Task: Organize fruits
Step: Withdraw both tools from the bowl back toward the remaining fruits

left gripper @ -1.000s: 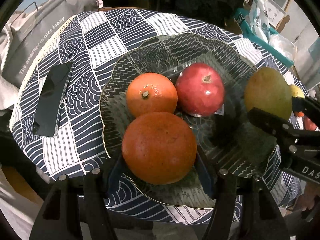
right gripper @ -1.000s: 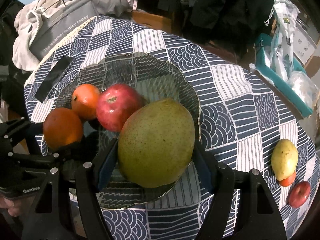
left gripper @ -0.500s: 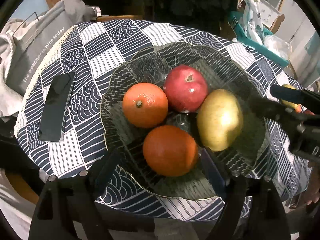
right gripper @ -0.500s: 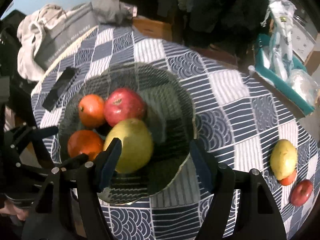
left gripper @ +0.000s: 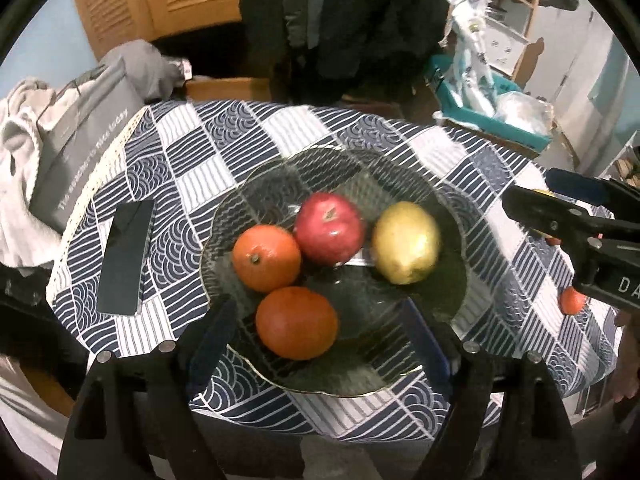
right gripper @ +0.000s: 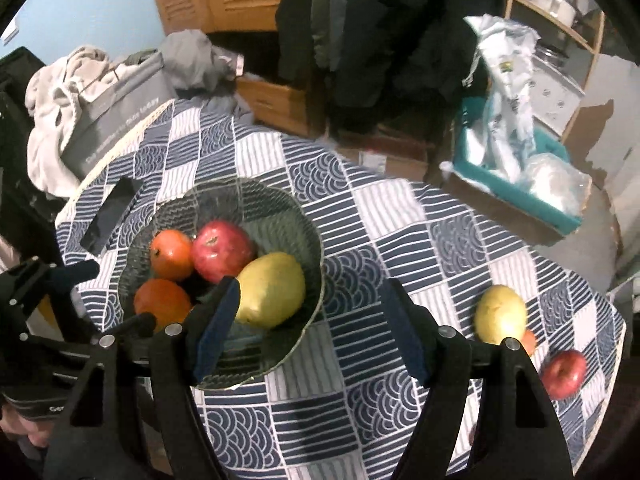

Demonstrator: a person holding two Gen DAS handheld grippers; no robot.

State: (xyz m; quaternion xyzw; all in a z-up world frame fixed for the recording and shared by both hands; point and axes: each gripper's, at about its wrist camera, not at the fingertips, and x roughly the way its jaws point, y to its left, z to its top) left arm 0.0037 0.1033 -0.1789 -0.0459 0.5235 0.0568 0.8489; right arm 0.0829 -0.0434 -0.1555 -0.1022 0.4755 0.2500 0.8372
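Observation:
A glass bowl [left gripper: 436,208] on the patterned tablecloth holds two oranges [left gripper: 296,322] [left gripper: 266,258], a red pomegranate [left gripper: 330,228] and a yellow-green mango [left gripper: 406,242]. My left gripper [left gripper: 320,336] is open and empty, raised above the bowl's near rim. My right gripper [right gripper: 308,328] is open and empty, raised over the bowl's right rim [right gripper: 316,240]; it also shows at the right edge of the left wrist view [left gripper: 568,216]. On the cloth to the right lie a yellow pear [right gripper: 500,314], a small orange fruit [right gripper: 530,342] and a red apple [right gripper: 564,374].
A black phone [left gripper: 126,258] lies on the cloth left of the bowl. A grey bag [left gripper: 80,140] and towels sit at the table's far left edge. A teal box [right gripper: 516,184] with plastic bags stands beyond the table at the right.
My right gripper let the mango go into the bowl and drew back, up and to the right. My left gripper let the orange go into the bowl and also pulled back.

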